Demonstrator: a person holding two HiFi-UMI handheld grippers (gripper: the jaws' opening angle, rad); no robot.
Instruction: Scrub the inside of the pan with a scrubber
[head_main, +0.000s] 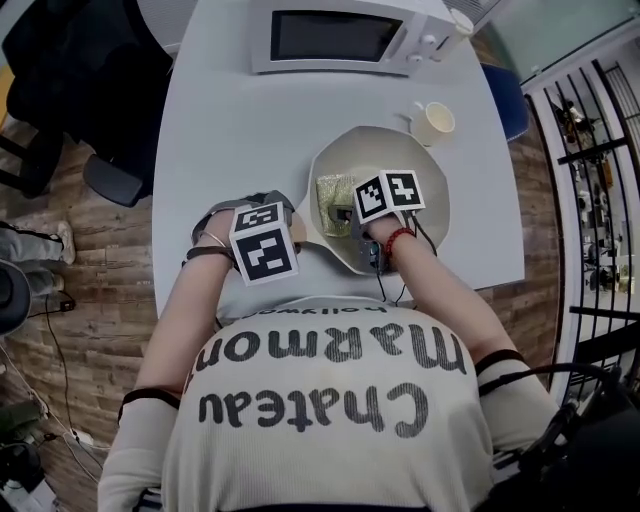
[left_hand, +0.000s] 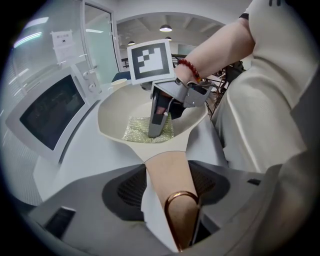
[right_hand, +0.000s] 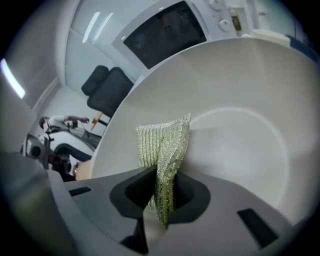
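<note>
Here is the pan (head_main: 392, 150), right of centre in the head view. It is a wide, shallow, cream-coloured dish with a smooth, pale inside, sitting on the light grey table (head_main: 230, 130). Its handle (left_hand: 165, 167) is a flat tan strip with a copper-coloured ring (left_hand: 181, 197) at the end, and it runs toward the lower middle of the left gripper view.

The left gripper (left_hand: 169, 187) has its jaws pressed onto that handle from both sides, with the dark ribbed pads flanking the tan strip. The pan is pinned at the handle end.

In the right gripper view, the right gripper (right_hand: 161, 192) is down inside the bowl and its jaws pinch the scrubber (right_hand: 167, 145). The scrubber is a glittery yellow-green mesh pad. It is folded where the jaws squeeze it and fans out above them against the pan's sloping wall in the centre of the frame. In the left gripper view the same pad lies on the pan's floor on the side nearest the handle, with the right gripper's fingers standing on it.

Along the top of the head view a white microwave (head_main: 345, 35) sits at the far edge of the table. A pale cup (head_main: 433, 122) stands just beside the pan's far rim, in the upper right.
</note>
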